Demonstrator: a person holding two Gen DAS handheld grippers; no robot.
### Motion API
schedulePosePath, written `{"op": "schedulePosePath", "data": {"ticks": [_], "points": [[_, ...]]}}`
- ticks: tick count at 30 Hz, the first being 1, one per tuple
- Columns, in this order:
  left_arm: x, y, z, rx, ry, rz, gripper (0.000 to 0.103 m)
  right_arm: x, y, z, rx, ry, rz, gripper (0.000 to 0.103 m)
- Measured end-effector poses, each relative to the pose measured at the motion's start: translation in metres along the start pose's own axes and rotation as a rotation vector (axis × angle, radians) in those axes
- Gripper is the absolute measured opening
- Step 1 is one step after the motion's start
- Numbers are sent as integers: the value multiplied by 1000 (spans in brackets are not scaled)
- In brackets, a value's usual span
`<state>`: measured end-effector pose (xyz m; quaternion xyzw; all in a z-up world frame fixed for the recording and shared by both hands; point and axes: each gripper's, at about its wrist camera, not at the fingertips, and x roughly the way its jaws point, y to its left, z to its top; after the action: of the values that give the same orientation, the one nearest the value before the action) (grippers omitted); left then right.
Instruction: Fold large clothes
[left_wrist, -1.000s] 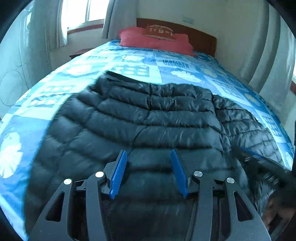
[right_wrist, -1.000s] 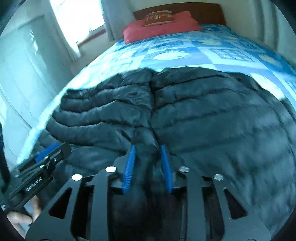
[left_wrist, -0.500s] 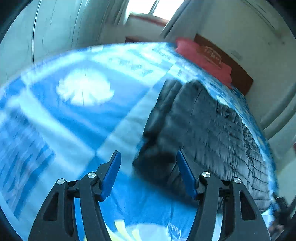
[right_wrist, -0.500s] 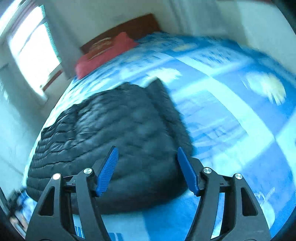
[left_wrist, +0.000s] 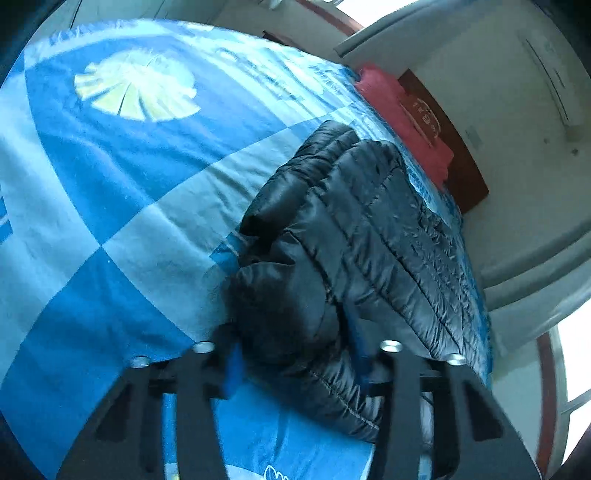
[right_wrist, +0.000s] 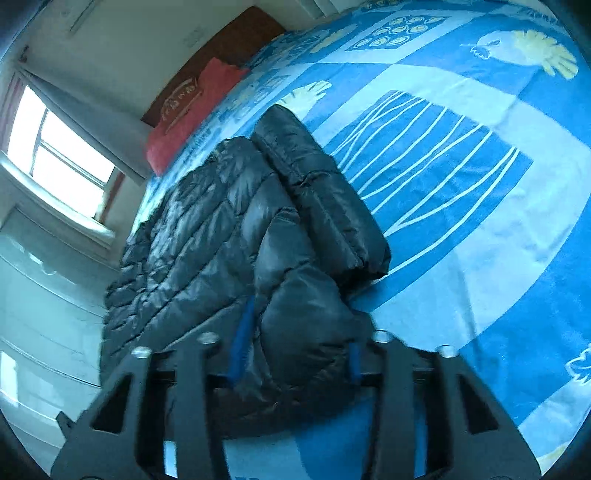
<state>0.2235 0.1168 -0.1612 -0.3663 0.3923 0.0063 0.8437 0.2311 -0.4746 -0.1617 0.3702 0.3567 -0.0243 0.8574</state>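
your left tool (left_wrist: 295, 354) has just been closing and pinches one corner of the black puffer jacket (left_wrist: 369, 229). your right tool (right_wrist: 295, 350) has done likewise on another corner of the jacket, which lies on the blue bed (right_wrist: 480, 184).

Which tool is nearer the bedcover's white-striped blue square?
Right. Right tool, jaws just closed on the black quilted jacket, sits beside the white-striped blue square; left tool, likewise closed, grips the jacket's far corner.

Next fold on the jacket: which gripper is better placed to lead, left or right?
Neither clearly: it looks like a two-handed lift. The left gripper and right gripper have each just been closing, each with a near corner of the jacket bunched between its pads.
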Motion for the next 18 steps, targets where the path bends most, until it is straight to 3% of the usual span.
{"op": "schedulePosePath", "data": {"ticks": [6, 18], "points": [[-23, 0, -7, 26, -21, -3, 23, -18, 9, -10, -15, -18, 27, 19], [-81, 28, -37, 2, -13, 8, 22, -67, -7, -60, -34, 19, 41, 18]]}}
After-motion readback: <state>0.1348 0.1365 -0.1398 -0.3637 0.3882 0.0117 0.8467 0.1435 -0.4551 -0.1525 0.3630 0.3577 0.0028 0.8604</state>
